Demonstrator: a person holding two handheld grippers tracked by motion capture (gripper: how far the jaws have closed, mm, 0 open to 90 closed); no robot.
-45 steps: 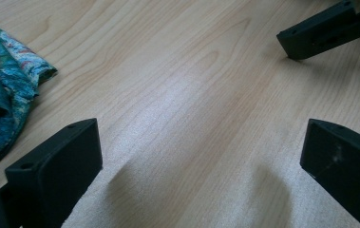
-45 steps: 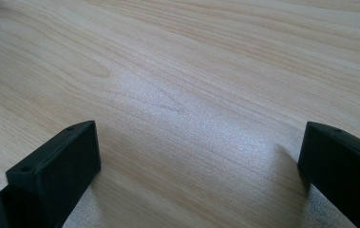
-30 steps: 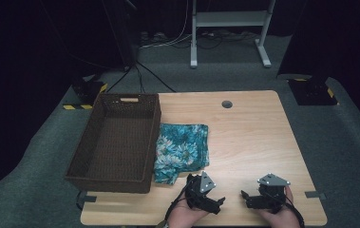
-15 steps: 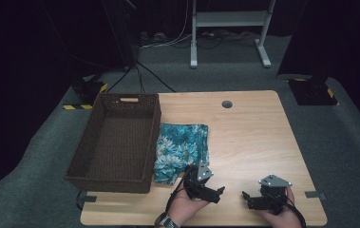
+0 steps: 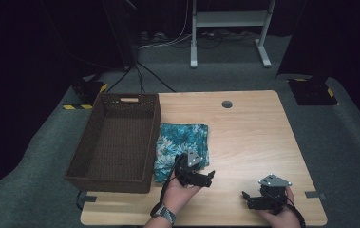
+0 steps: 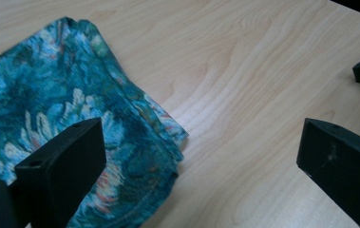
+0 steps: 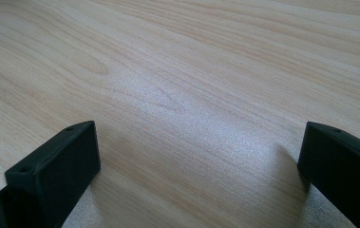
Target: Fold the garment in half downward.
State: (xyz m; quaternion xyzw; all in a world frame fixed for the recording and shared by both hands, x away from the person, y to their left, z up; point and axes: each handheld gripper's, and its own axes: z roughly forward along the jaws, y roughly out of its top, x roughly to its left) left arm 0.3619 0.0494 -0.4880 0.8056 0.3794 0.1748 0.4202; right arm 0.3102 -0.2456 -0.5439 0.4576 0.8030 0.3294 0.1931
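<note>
We read the step as grabbing the folded floral cloth (image 5: 181,150), probably for the wicker basket (image 5: 112,140) it lies just beside, on the wooden table (image 5: 253,137). Cloth sits flat, left of centre, its left edge touching or nearly touching the basket wall.

Left gripper (image 5: 205,176) hovers at the cloth's near right corner, jaws wide apart, holding nothing. In the left gripper view one jaw is over the fabric (image 6: 49,114), the other over bare wood. To do it well, we'd say: drop low, slide one jaw under the stacked layers at the corner (image 6: 170,156), pinch all the folds together so it doesn't unfold when lifted.

Left hand is palm-up under the gripper, wrist angled in from the bottom edge, jaws pointing right and slightly forward. Right gripper (image 5: 250,199) rests near the table's front right, well apart from the cloth, jaws spread wide, empty, over bare wood (image 7: 192,95).
</note>
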